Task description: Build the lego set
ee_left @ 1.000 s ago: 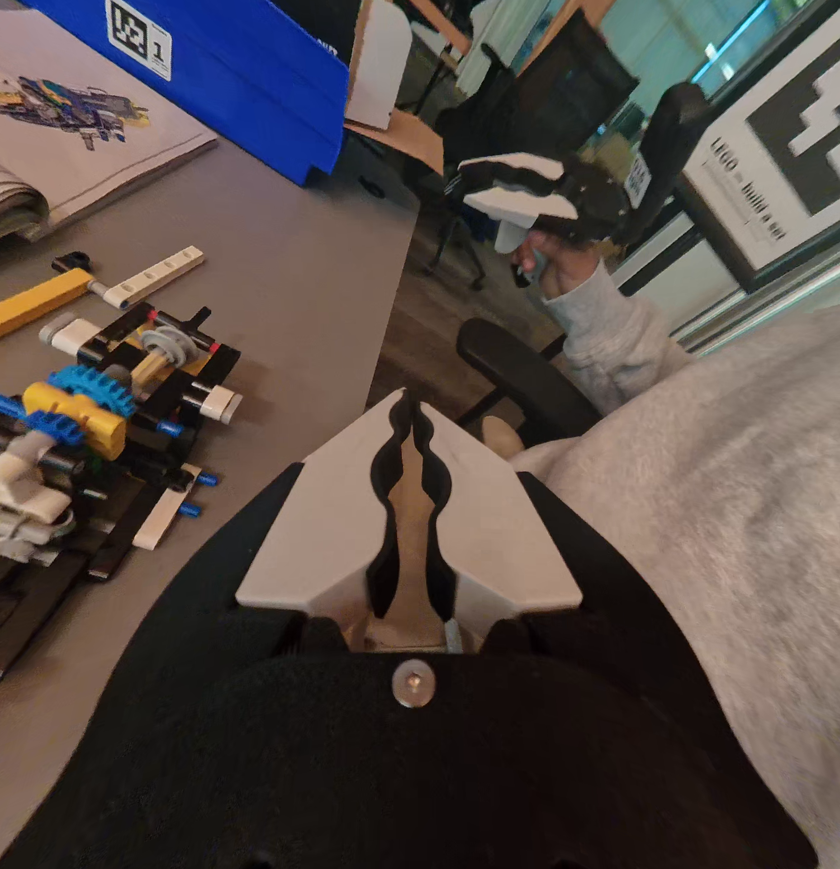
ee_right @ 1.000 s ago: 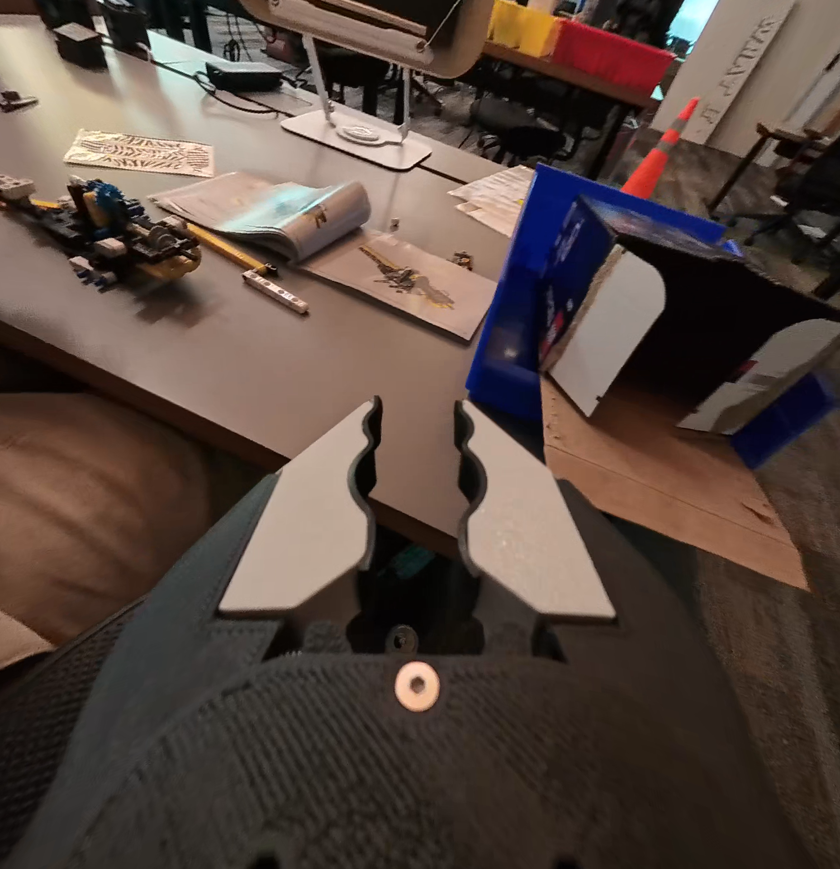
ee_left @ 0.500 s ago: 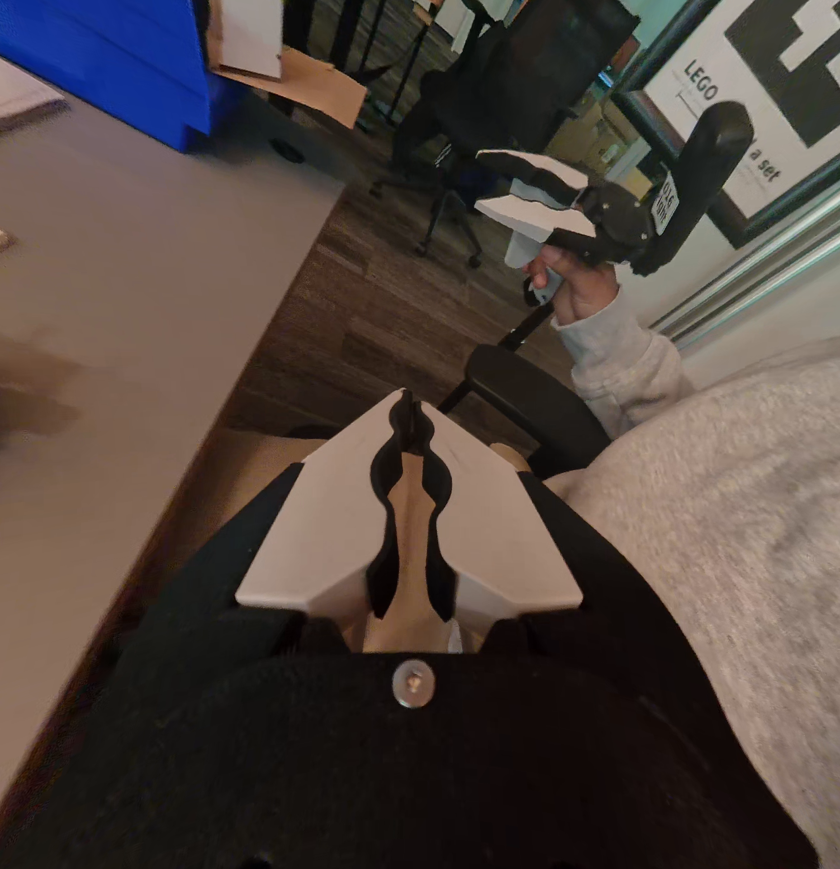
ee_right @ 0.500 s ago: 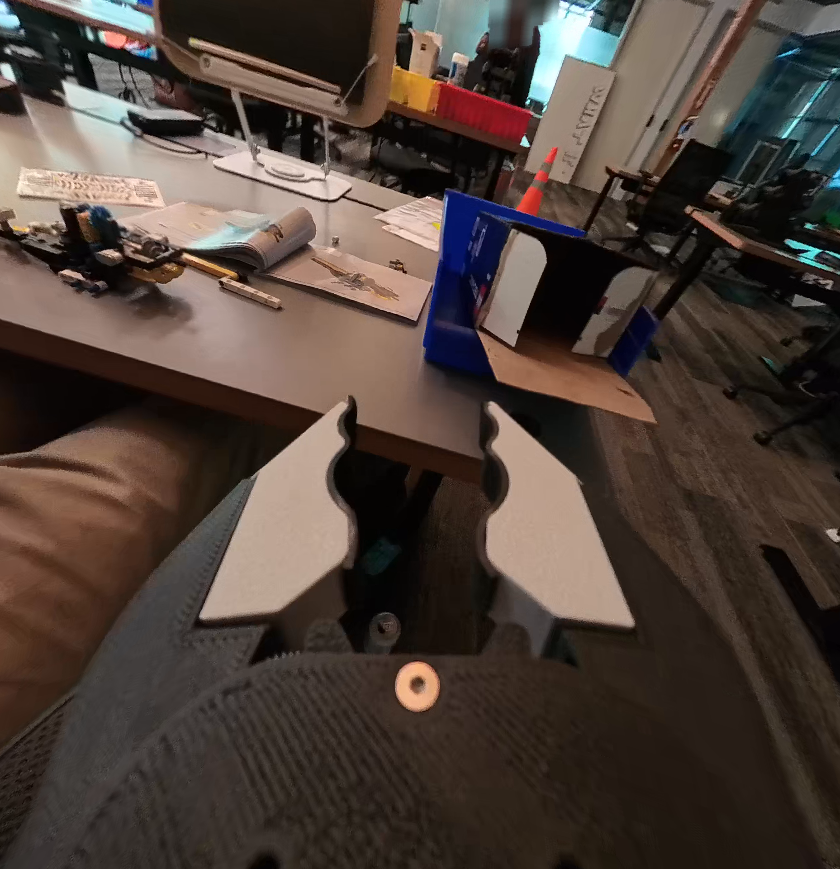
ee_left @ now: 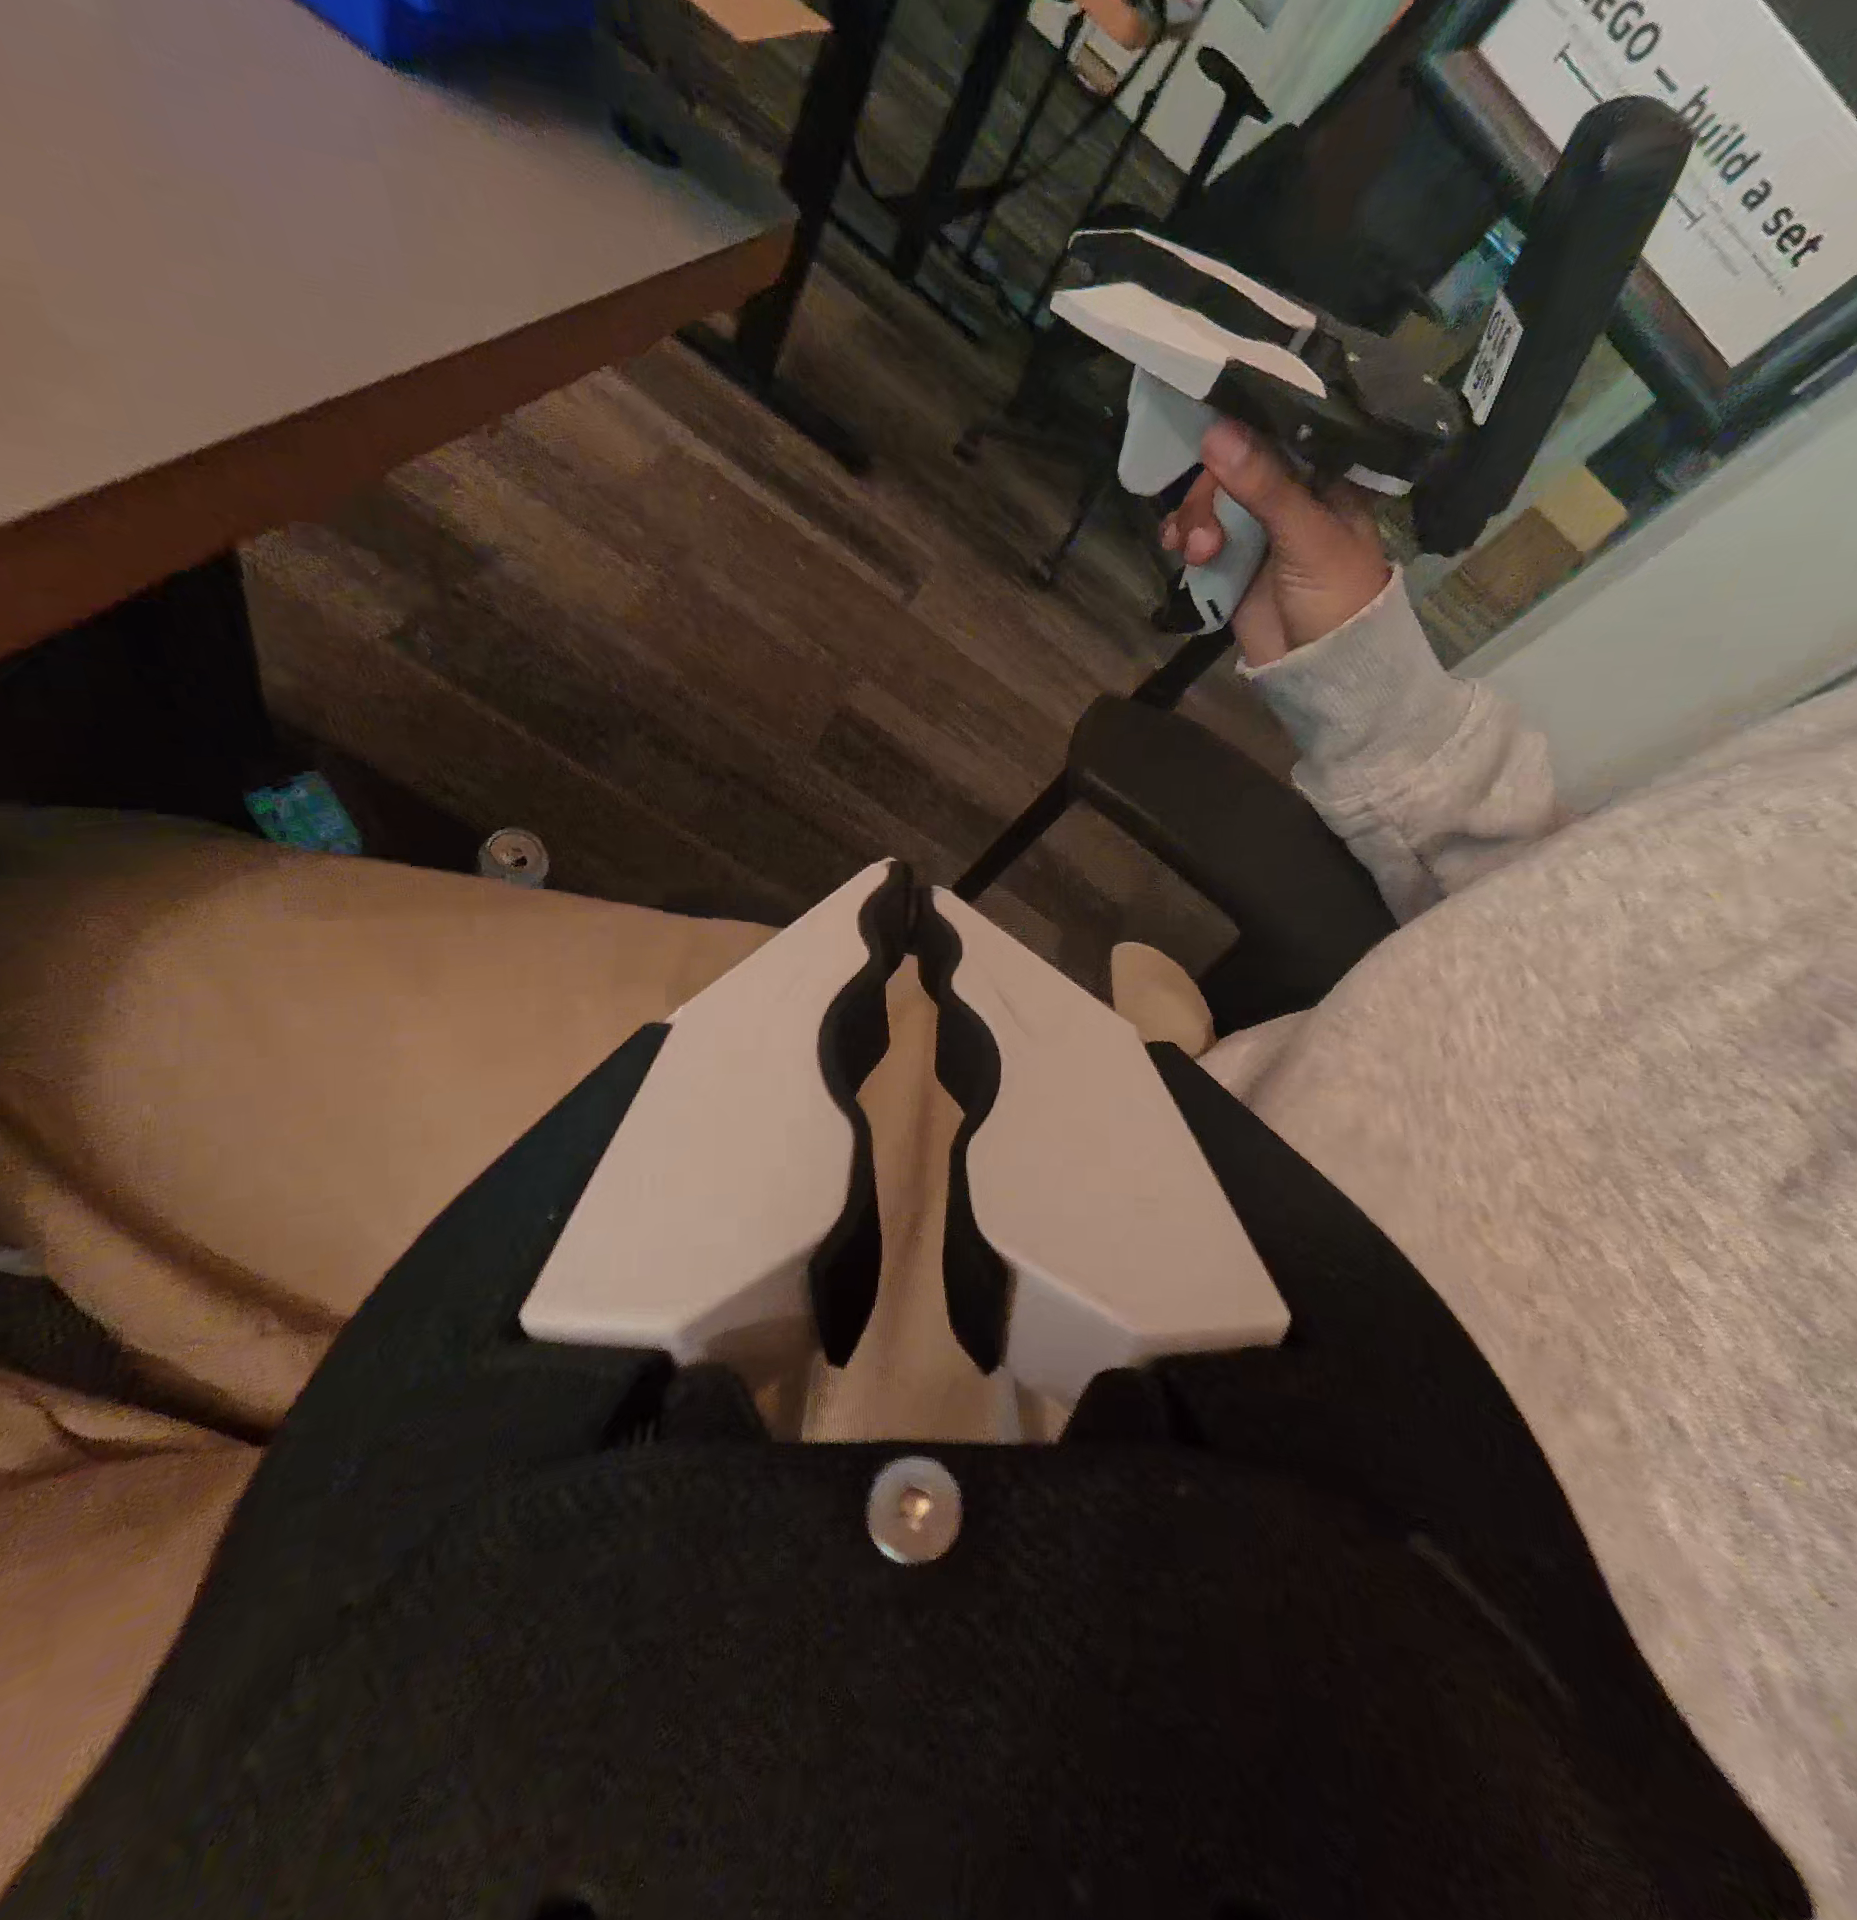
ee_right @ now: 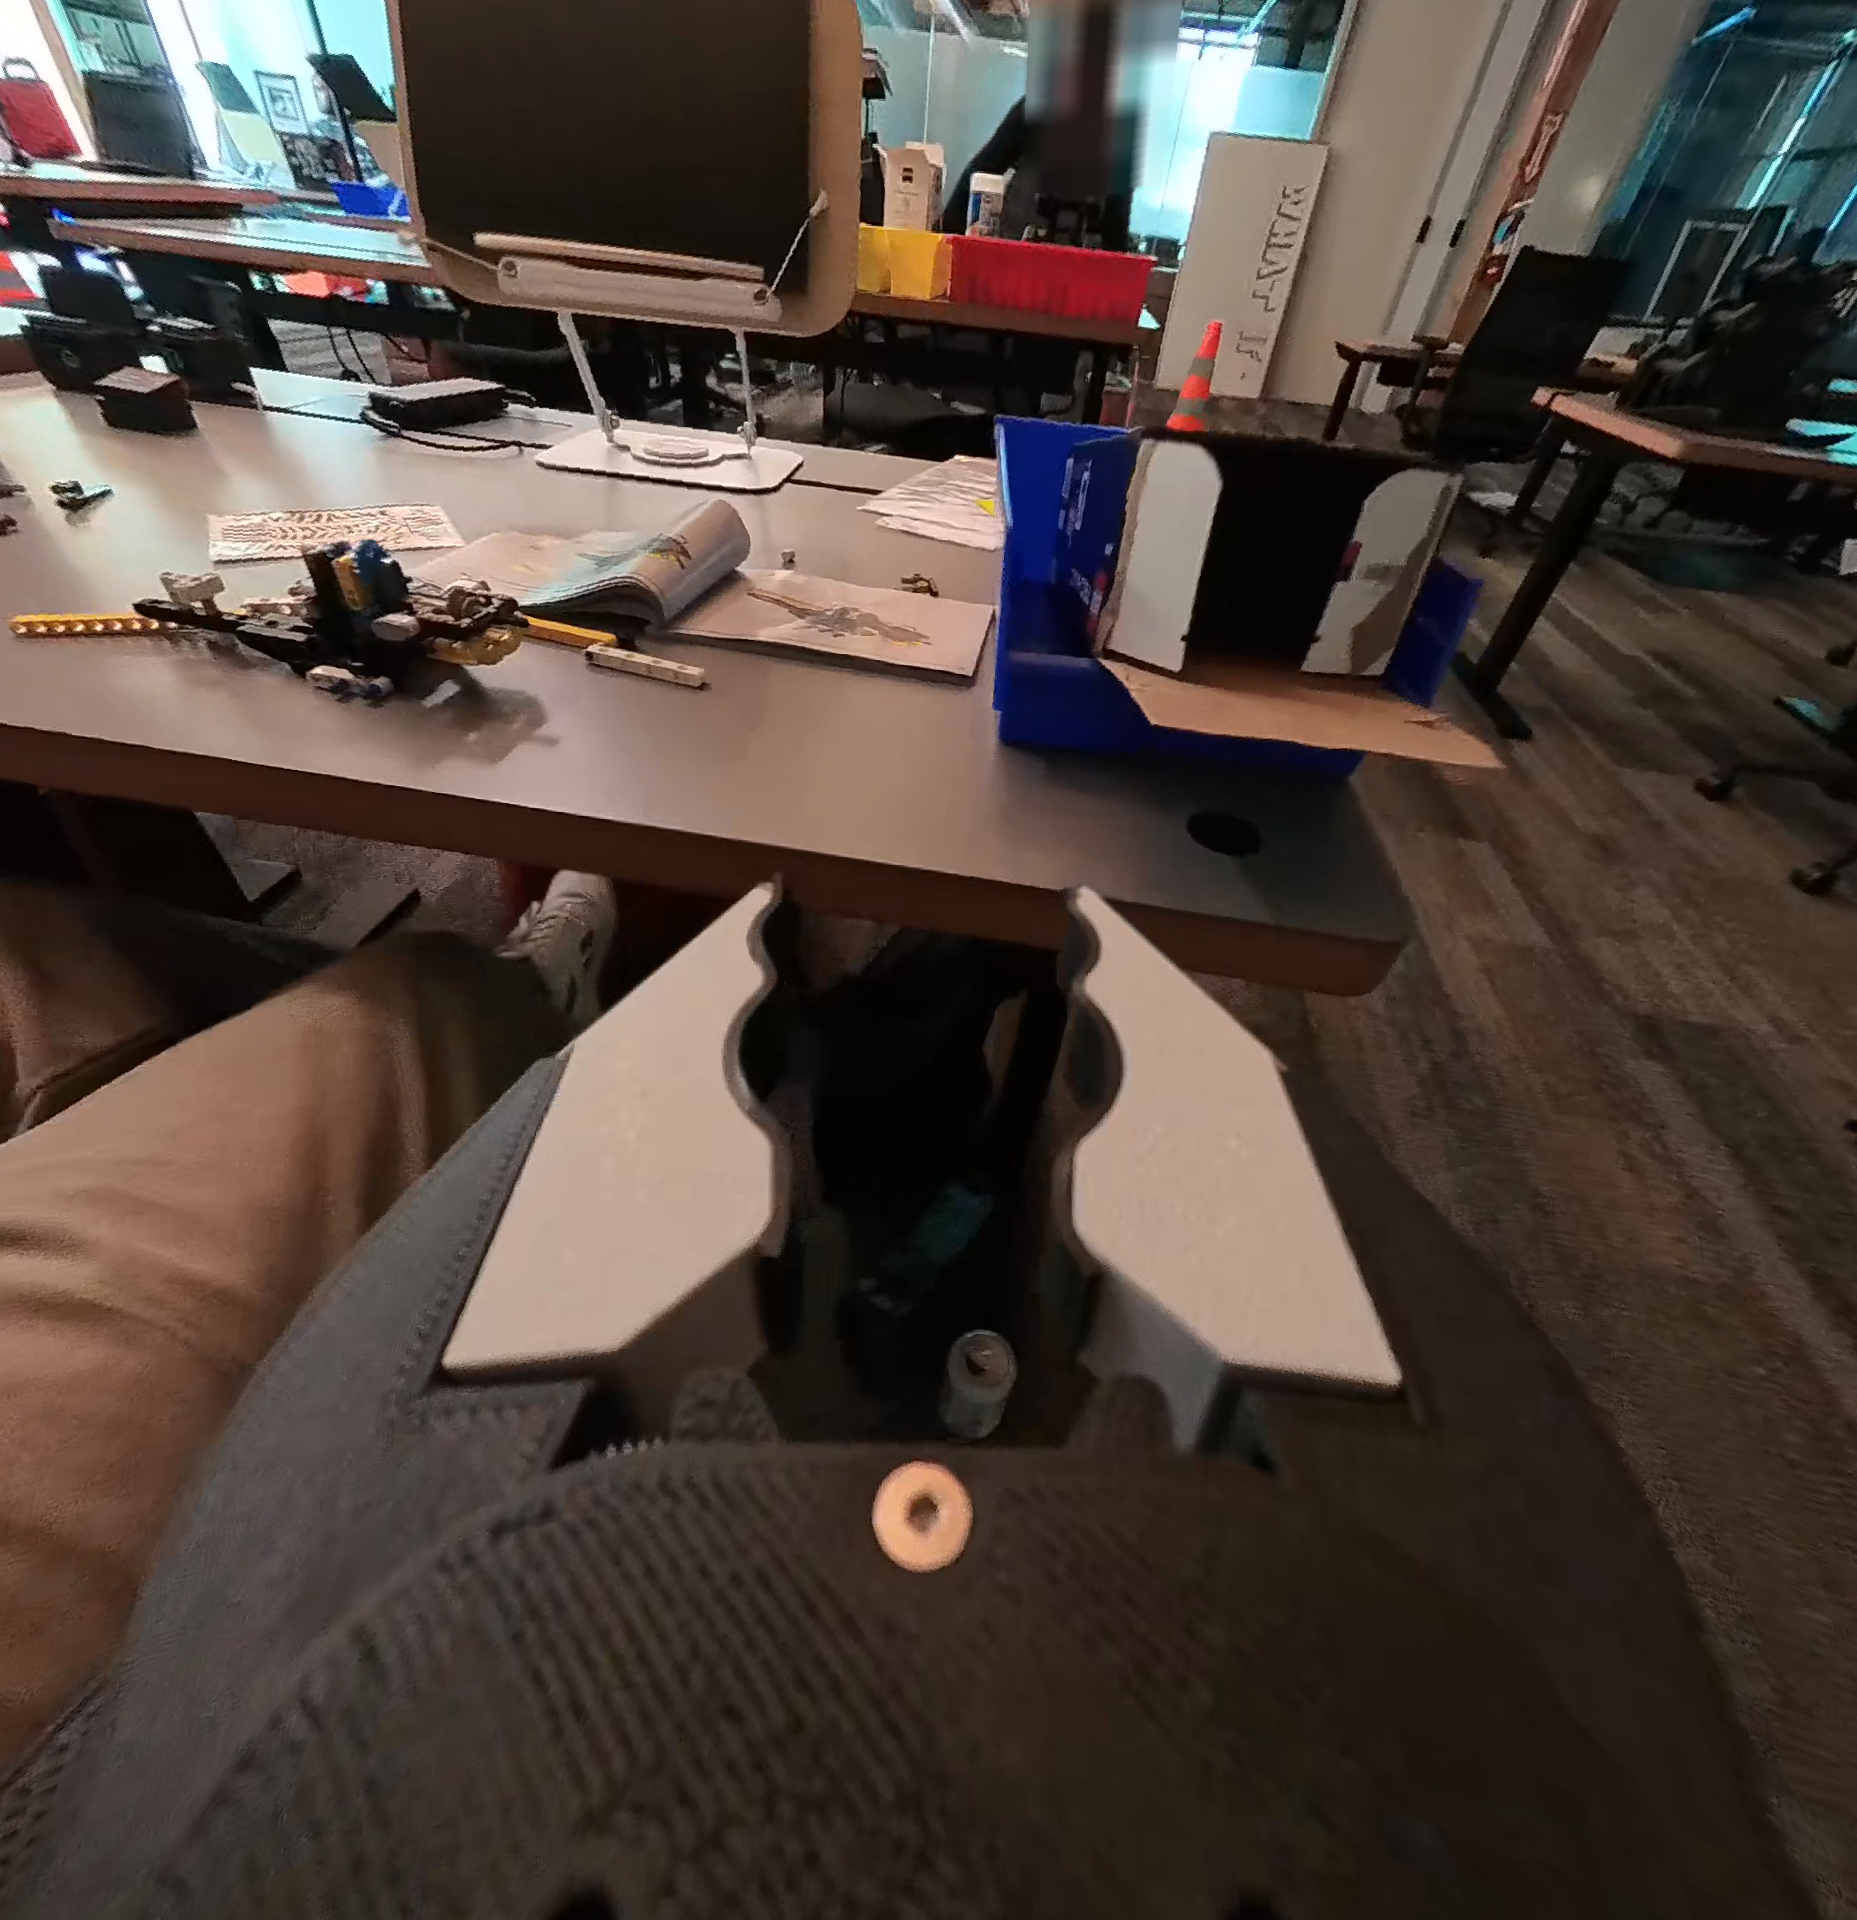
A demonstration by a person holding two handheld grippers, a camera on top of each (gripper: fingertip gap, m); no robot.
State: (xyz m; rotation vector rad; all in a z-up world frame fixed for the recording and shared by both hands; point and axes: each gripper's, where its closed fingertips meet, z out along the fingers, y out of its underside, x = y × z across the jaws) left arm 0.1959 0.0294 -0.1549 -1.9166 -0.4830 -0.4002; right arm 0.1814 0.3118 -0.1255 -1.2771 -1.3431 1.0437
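Note:
The part-built lego model (ee_right: 321, 623), black with yellow and blue parts, lies on the grey table (ee_right: 778, 769) in the right wrist view. A loose white beam (ee_right: 645, 665) lies to its right, beside an open instruction booklet (ee_right: 633, 566). My right gripper (ee_right: 924, 914) is open and empty, held off the table's front edge above a person's lap. It also shows in the left wrist view (ee_left: 1142, 281), held in a hand. My left gripper (ee_left: 911, 883) is shut and empty, low over the lap below the table edge (ee_left: 384, 343).
A blue bin (ee_right: 1069, 686) holding an open cardboard box (ee_right: 1288, 561) stands at the table's right end. A monitor stand (ee_right: 675, 457) and a sticker sheet (ee_right: 332, 530) sit further back. A can (ee_left: 512, 856) stands on the floor under the table. Office chairs and other desks are beyond. The tips of one gripper are about 30 cm away from the tips of the other. It is some 30 cm from my left tips to the part-built lego model (ee_right: 321, 623).
Both grippers have pulled back from the table and down toward the lap. The model has left the left wrist view. The right gripper's jaws have opened wider.

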